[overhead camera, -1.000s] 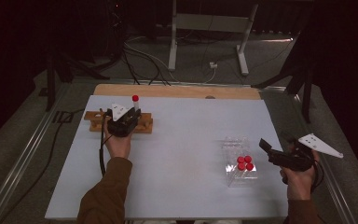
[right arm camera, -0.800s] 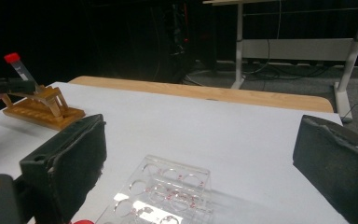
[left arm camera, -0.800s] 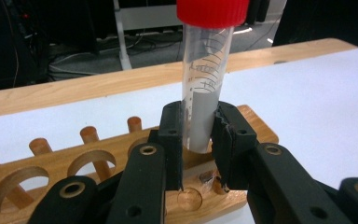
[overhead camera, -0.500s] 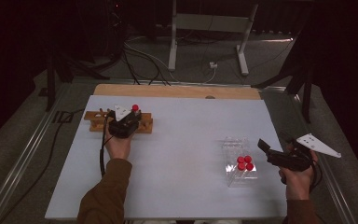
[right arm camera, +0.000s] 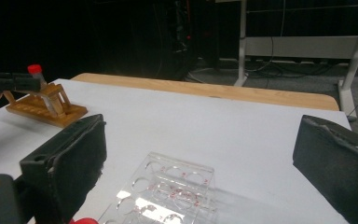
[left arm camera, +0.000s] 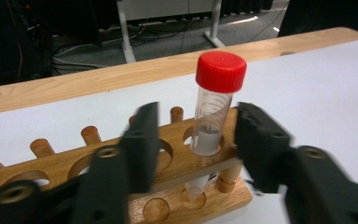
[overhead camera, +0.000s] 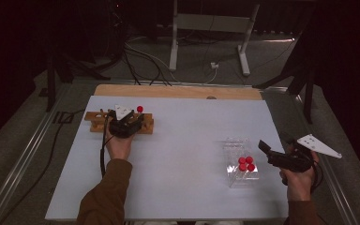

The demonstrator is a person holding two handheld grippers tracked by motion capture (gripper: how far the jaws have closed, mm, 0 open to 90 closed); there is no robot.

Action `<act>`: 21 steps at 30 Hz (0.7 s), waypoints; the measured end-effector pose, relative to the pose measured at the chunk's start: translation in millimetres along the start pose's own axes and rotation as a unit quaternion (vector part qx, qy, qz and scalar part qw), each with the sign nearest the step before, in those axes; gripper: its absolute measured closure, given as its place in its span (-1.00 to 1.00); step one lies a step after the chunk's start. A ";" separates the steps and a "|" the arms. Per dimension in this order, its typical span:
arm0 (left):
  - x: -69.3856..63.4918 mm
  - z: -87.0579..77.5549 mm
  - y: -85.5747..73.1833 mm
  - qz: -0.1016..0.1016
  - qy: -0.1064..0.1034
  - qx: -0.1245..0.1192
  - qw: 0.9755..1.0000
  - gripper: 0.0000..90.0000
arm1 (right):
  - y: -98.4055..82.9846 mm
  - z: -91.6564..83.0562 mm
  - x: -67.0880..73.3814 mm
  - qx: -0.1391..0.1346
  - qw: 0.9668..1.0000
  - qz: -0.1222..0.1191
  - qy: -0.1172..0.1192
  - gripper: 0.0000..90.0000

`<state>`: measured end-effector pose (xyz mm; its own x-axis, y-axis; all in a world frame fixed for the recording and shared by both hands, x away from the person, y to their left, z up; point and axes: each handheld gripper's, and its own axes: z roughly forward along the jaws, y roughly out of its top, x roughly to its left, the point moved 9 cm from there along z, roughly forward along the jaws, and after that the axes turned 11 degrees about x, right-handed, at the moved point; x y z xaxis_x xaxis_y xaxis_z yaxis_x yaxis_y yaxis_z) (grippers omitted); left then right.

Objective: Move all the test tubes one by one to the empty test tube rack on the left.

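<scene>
A clear tube with a red cap (left arm camera: 214, 112) stands upright in an end hole of the wooden rack (left arm camera: 65, 161). My left gripper (left arm camera: 196, 126) has just been opening; its jaws now stand on either side of the tube, with a gap on each side. In the high view the rack (overhead camera: 96, 123) lies at the table's far left, with the tube (overhead camera: 139, 109) at its right end and the left gripper (overhead camera: 133, 118) over it. My right gripper (overhead camera: 262, 146) hovers open and empty beside a clear plastic rack (overhead camera: 239, 147) that holds several red-capped tubes (overhead camera: 246, 163).
The white table top (overhead camera: 183, 140) has a wooden strip (overhead camera: 178, 91) along its far edge. Behind it are cables and a metal stand (overhead camera: 206, 28) on the floor. In the right gripper view the clear rack (right arm camera: 168, 191) lies just below the wide jaws.
The red cap sits lower over the wooden rack than a second ago. The left gripper's jaws have parted from the tube. The right hand has not moved.
</scene>
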<state>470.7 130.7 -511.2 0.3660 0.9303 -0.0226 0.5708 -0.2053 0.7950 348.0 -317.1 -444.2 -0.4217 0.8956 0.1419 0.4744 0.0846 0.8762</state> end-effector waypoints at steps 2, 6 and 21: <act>0.1 -2.9 1.5 -0.008 -0.005 -0.005 1.000 -0.19 | -1.2 0.0 1.6 0.002 1.000 -0.003 0.003 -0.94; -0.3 -10.8 3.1 -0.019 -0.024 -0.016 0.999 -0.29 | -5.1 2.0 6.0 0.012 1.000 -0.009 0.009 -0.92; 6.4 -43.7 -10.8 -0.047 -0.039 -0.021 0.998 -0.98 | -27.1 -7.4 29.4 0.033 0.997 -0.030 0.058 -0.64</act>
<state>434.7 152.1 -493.4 0.3697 0.9180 -0.1435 0.5744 -0.1044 0.8119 317.0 -296.3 -460.4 -0.5364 0.8313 0.1459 0.4940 0.1691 0.8529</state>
